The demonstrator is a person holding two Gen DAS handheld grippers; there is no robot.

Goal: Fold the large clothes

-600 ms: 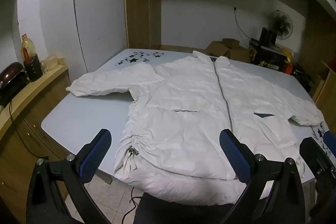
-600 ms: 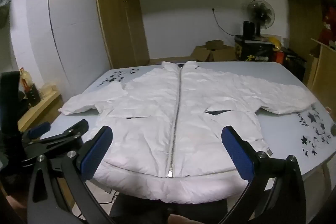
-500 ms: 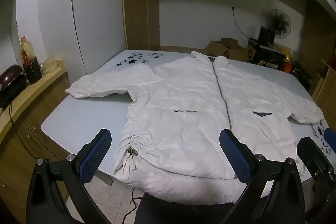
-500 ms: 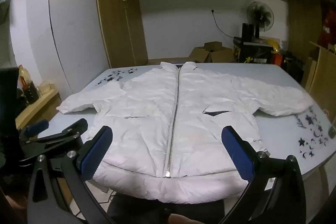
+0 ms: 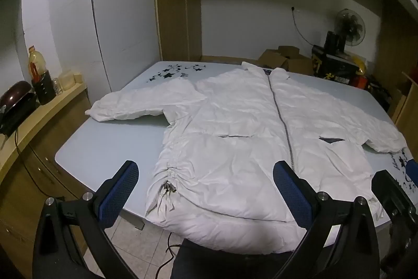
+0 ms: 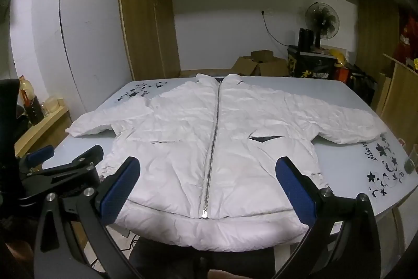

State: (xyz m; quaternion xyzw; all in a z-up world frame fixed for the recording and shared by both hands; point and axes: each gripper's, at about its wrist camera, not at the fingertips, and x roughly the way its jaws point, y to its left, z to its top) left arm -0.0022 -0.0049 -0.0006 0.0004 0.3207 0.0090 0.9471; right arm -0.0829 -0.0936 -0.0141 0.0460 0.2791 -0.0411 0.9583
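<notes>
The pale blue table (image 6: 347,101), printed with black stars and flowers at its corners, fills the middle of the room, broad enough to take a whole garment spread flat, which is presumably why it serves as the folding surface. On it lies the white puffer jacket (image 6: 183,137), front up and zipped, collar toward the far edge and hem hanging slightly over the near edge, so it appears laid out ready for a first fold with nothing yet turned in. Its left sleeve (image 5: 135,106) stretches toward the left edge and its right sleeve (image 6: 347,124) toward the right, both lying flat and open to be folded across the body. The metal zipper (image 6: 213,148) runs straight down the centre and would make a natural line of symmetry. Two slit pockets gape a little on either side of it. The left gripper (image 5: 206,192) hovers above the near left part of the hem with its blue pads spread wide and nothing between them; the right gripper (image 6: 209,192) hangs likewise over the near hem around the zipper pull (image 6: 203,213), jaws wide apart and empty, neither touching the cloth. Near the left hem a gathered drawcord (image 5: 167,190) bunches the fabric.
</notes>
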